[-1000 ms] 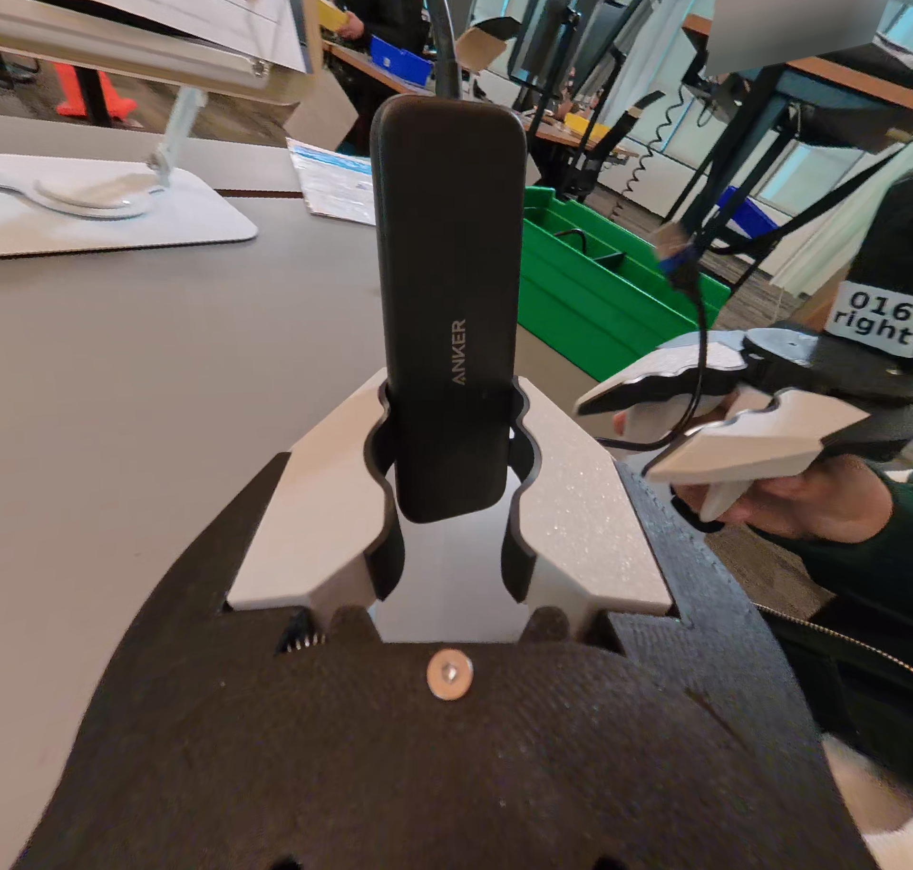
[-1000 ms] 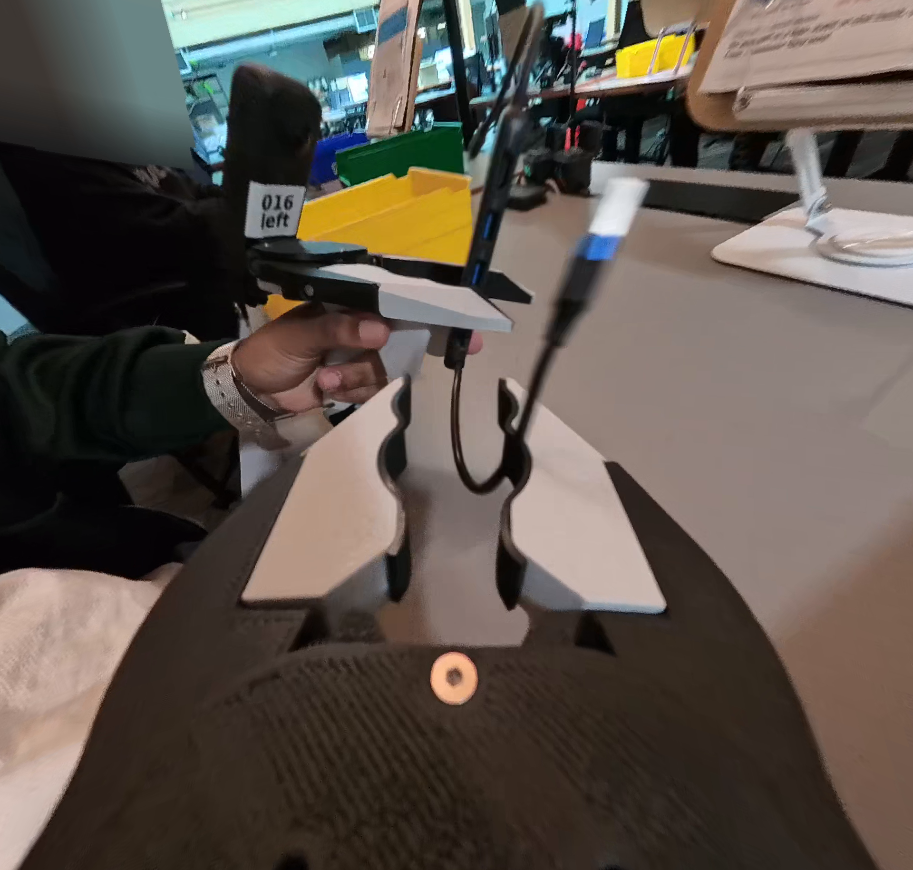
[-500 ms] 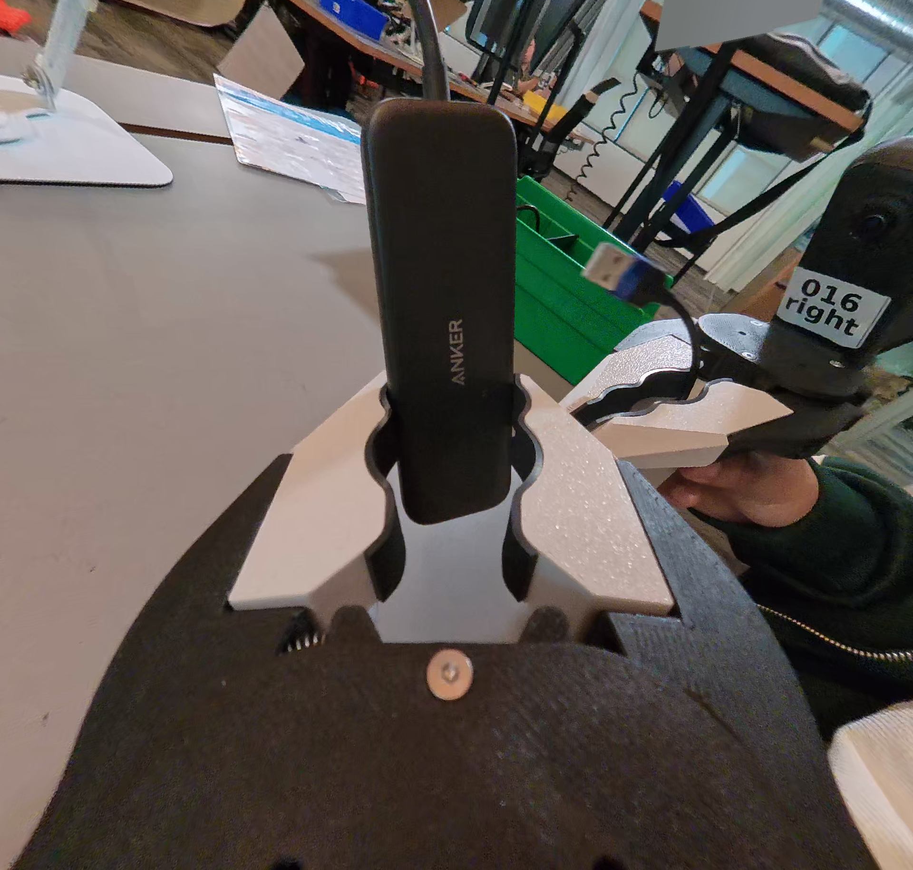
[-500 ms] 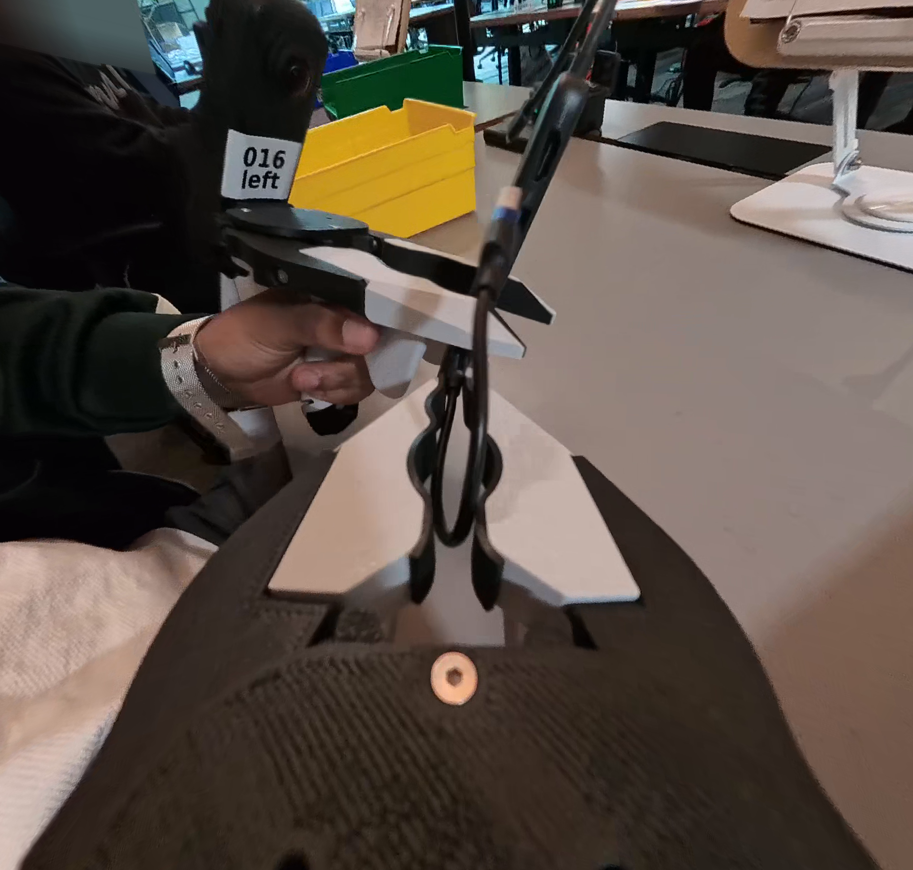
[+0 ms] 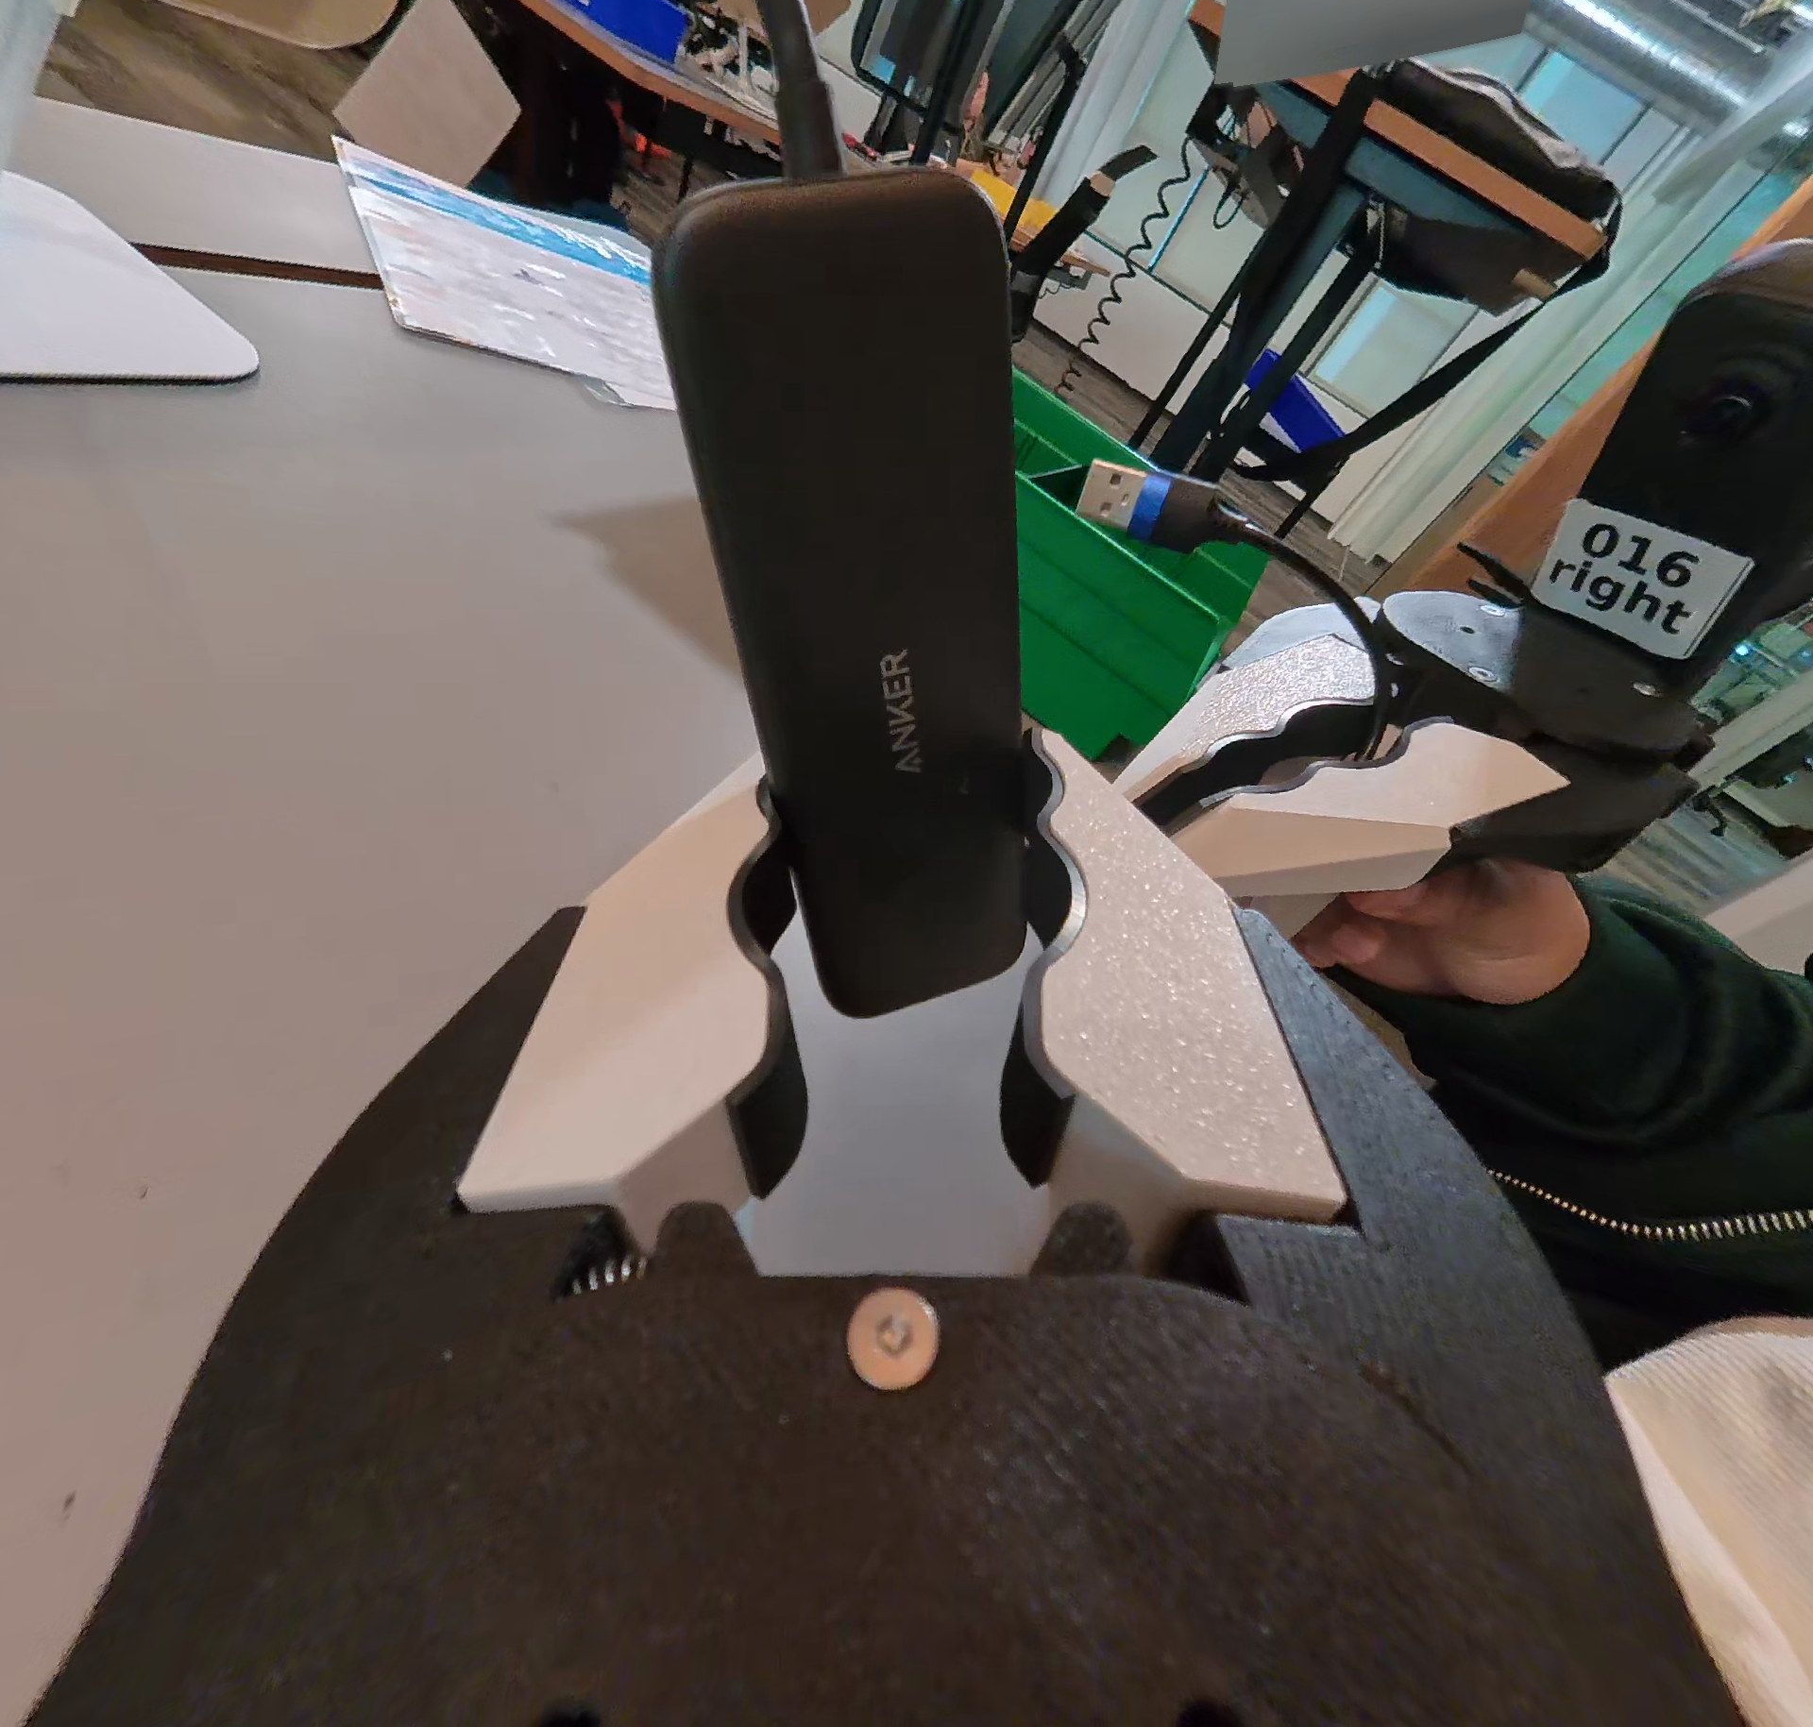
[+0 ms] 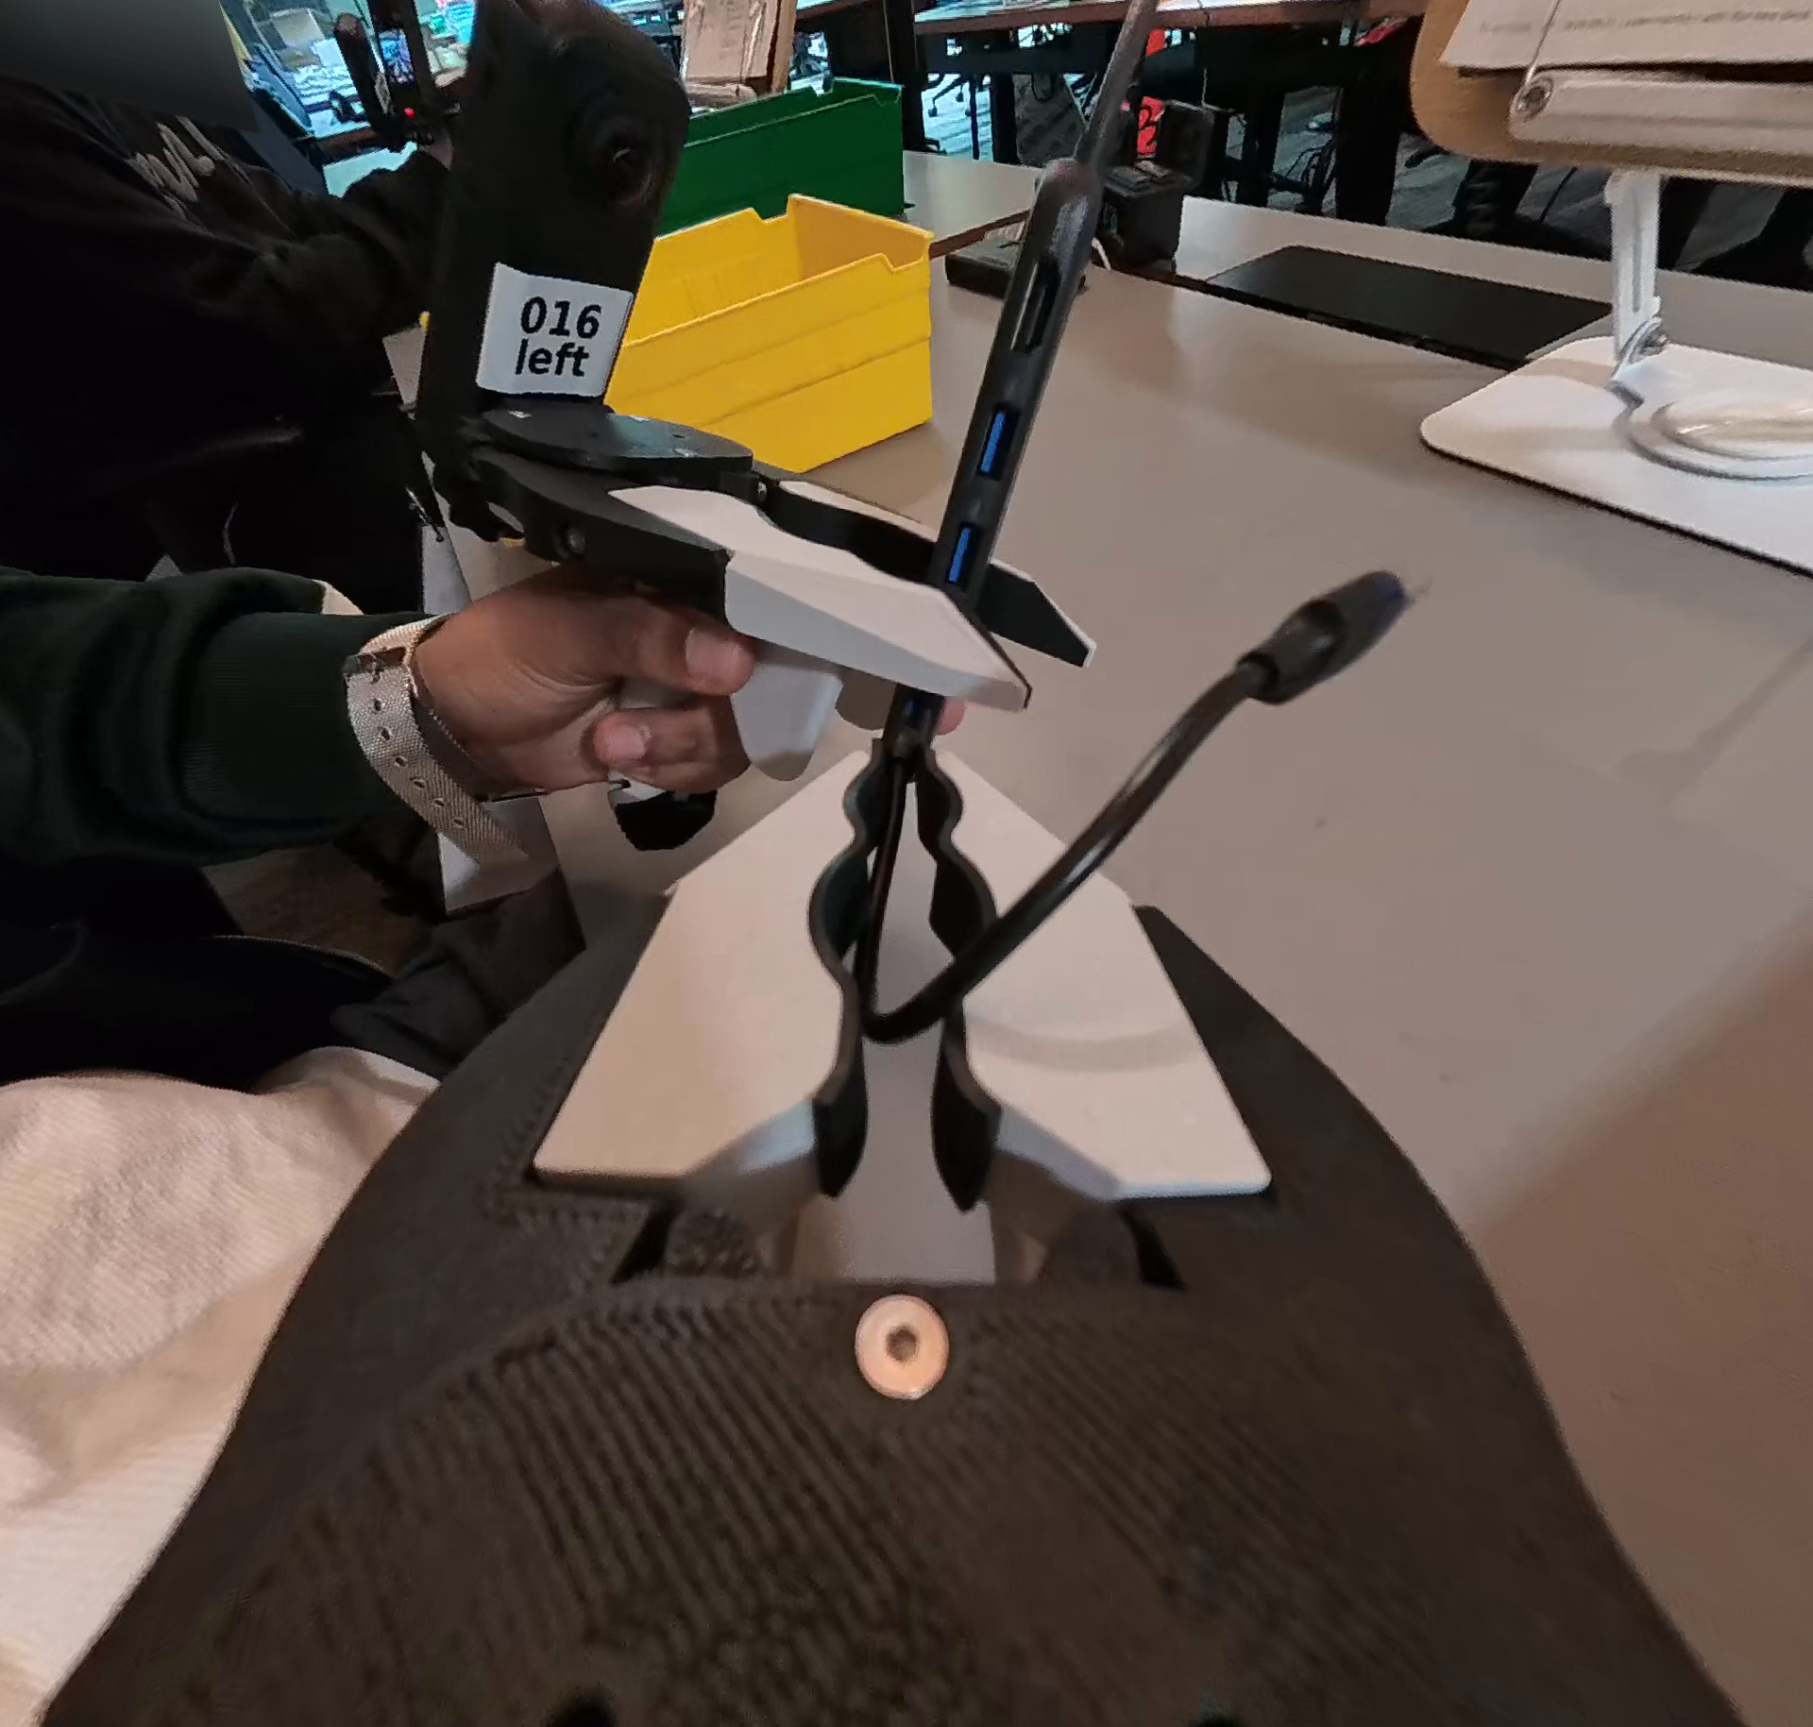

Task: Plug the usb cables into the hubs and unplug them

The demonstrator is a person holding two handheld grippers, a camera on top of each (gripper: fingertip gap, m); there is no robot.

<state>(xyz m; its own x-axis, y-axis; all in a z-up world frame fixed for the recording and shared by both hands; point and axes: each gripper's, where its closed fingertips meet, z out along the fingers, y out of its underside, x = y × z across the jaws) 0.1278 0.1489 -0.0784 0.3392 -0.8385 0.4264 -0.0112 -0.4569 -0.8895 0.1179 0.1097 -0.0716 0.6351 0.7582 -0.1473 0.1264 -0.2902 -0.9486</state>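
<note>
My left gripper [image 5: 898,777] is shut on the lower end of a black USB hub [image 5: 844,552] and holds it upright above the grey table [image 5: 343,699]. In the right wrist view the hub [image 6: 1010,405] shows edge-on with blue ports, held in the left gripper [image 6: 1050,669]. My right gripper [image 6: 893,797] is shut on a thin black USB cable [image 6: 1030,905]. The cable loops up to its plug [image 6: 1315,635], which hangs free right of the hub. In the left wrist view the plug [image 5: 1128,503] has a blue band and points at the hub's right edge, a short gap away, above the right gripper [image 5: 1167,797].
A green bin [image 5: 1109,620] stands beyond the table edge behind the plug. A yellow bin [image 6: 785,336] sits on the table behind the left gripper. A white stand base [image 6: 1619,434] is at the far right, and a printed sheet [image 5: 510,287] lies behind the hub.
My right gripper has closed on the cable. The plug has swung from pointing up to pointing sideways at the hub. The two grippers have come closer together.
</note>
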